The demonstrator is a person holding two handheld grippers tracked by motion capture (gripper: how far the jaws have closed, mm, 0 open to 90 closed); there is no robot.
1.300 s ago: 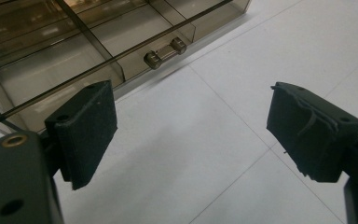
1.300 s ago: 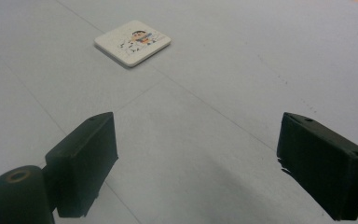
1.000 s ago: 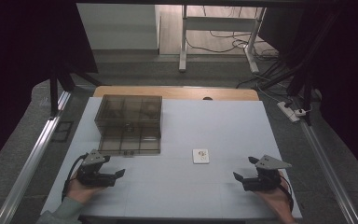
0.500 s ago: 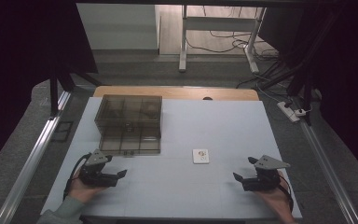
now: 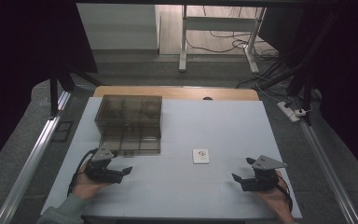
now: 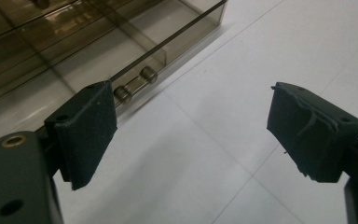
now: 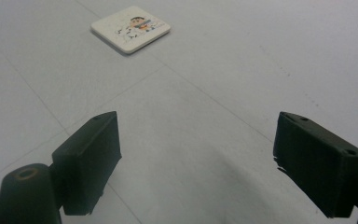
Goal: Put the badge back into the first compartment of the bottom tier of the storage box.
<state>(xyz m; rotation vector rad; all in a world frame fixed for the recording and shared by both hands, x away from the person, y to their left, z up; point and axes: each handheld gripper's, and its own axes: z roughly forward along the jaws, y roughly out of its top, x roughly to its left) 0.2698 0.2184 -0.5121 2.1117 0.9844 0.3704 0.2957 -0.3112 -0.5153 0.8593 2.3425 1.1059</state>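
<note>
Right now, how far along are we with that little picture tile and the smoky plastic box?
Nothing looks done yet. The tile lies flat on the white table, apart from the compartment box, whose hinged lid lies open toward the person. Nothing is in hand: the left hand-held gripper sits open near the lid's front edge, the right hand-held gripper open and facing the tile. Any picking up and placing is left.

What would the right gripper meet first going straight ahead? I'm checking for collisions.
The right gripper, jaws open, points across bare white table toward the small square cartoon tile. The tile sits left of the jaws' midline, so it might graze it or pass beside; depth is unclear.
</note>
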